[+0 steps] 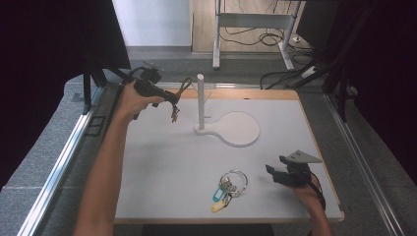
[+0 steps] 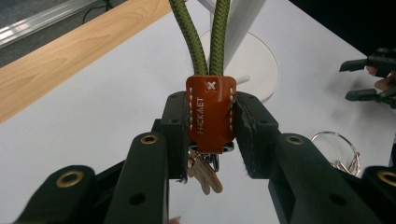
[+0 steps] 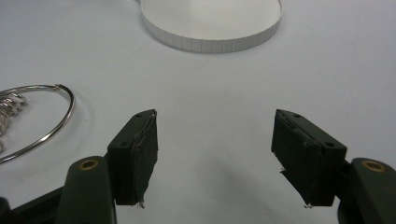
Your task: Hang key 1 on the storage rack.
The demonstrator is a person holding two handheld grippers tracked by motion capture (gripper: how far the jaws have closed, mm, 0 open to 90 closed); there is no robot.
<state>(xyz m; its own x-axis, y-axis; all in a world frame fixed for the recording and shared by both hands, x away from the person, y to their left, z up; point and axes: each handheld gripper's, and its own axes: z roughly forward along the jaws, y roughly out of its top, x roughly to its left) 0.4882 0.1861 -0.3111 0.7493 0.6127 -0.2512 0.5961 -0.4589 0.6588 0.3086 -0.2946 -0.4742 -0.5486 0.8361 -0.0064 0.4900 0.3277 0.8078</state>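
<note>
My left gripper (image 1: pixel 172 98) (image 2: pixel 210 119) is raised over the far left of the white board (image 1: pixel 162 162) and is shut on a brown leather tab (image 2: pixel 210 109). A green cord loop (image 2: pixel 196 37) (image 1: pixel 185 86) rises from the tab, reaching toward a white upright post (image 1: pixel 200 101), and keys (image 2: pixel 203 172) (image 1: pixel 174 116) hang below it. My right gripper (image 1: pixel 274 174) (image 3: pixel 215 144) rests open near the board's front right with nothing between its jaws. A bunch of key rings (image 1: pixel 231 186) with blue and yellow tags lies just left of it; one large ring (image 3: pixel 46 116) shows beside the jaws.
The post stands on a white base joined to a round flat disc (image 1: pixel 239 129) (image 3: pixel 212 23) at the board's centre. A wooden strip (image 1: pixel 246 93) edges the far side. A metal rail (image 1: pixel 59 167) runs along the left, and cables and a table frame (image 1: pixel 251 29) lie beyond.
</note>
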